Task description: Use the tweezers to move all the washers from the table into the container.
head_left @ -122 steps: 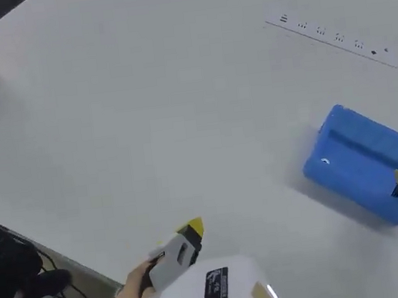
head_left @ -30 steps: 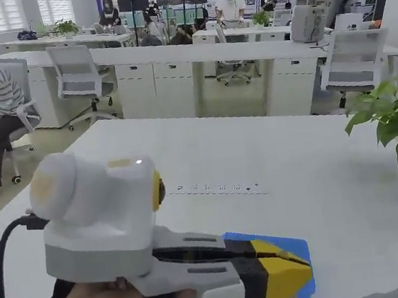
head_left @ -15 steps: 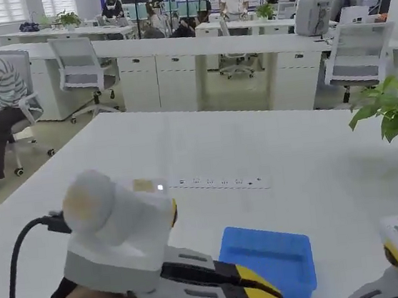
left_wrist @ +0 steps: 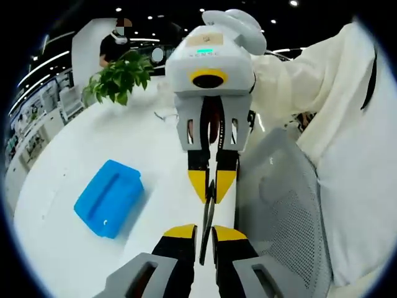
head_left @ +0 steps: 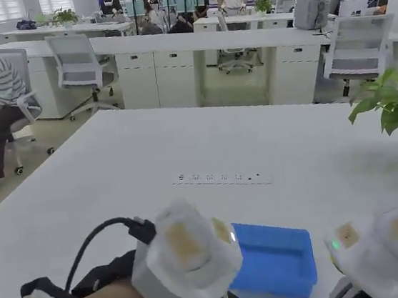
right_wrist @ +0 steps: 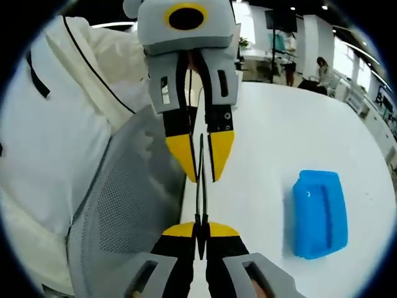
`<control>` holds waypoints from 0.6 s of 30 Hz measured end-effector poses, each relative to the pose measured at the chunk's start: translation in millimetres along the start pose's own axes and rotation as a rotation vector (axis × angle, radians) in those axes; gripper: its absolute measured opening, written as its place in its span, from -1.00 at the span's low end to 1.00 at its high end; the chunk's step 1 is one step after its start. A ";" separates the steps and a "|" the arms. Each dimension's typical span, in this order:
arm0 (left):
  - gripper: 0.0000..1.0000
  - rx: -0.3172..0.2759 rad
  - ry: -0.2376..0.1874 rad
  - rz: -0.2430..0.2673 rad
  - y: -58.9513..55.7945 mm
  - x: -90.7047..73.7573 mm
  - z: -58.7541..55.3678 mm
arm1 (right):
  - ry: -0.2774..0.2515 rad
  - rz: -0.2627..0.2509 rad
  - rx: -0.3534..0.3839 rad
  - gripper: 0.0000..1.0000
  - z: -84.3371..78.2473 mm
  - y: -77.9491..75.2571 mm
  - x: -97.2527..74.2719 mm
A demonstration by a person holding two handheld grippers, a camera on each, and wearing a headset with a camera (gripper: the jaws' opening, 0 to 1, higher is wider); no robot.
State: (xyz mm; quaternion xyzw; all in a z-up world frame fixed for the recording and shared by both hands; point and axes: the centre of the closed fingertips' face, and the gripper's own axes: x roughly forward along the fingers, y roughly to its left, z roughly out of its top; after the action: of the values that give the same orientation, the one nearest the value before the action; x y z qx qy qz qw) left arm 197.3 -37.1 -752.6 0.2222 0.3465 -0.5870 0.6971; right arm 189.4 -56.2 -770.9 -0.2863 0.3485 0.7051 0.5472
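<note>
Thin black tweezers (left_wrist: 208, 214) run between my two grippers, which face each other nose to nose over the table's near edge. In the left gripper view my left gripper (left_wrist: 205, 233) is shut on one end and the right gripper (left_wrist: 212, 185) grips the other. The right gripper view shows the same hold, with the right gripper (right_wrist: 200, 231) below and the left gripper (right_wrist: 201, 162) above. A blue container (head_left: 273, 259) sits on the white table just beyond them. A small pale ring (right_wrist: 307, 192) lies inside it. I see no washers on the table.
A white power strip (head_left: 220, 179) lies mid-table. A green plant (head_left: 396, 116) stands at the right edge. A grey mesh chair back (right_wrist: 124, 211) and the person's white sleeves are close behind the grippers. Desks, chairs and people fill the room beyond.
The left gripper has swung its nose down and toward the right one, and the right gripper has risen into the lower right of the head view. The container has not moved.
</note>
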 end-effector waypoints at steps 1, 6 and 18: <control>-0.86 0.000 0.014 0.000 0.1 3.3 -3.2 | -0.002 0.008 0.009 -0.97 -0.2 -0.5 2.0; -0.99 0.022 0.066 0.006 6.2 14.8 -18.7 | 0.012 0.010 0.021 -0.97 -4.0 -8.8 8.4; -1.00 0.072 0.118 0.079 33.2 41.6 -43.7 | 0.053 -0.108 0.002 -0.96 -26.6 -39.9 33.5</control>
State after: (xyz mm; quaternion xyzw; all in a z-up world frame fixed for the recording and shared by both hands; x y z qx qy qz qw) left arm 222.8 -26.4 -815.6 0.2949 0.3564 -0.5570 0.6898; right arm 220.8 -52.2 -820.1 -0.3224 0.3477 0.6665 0.5753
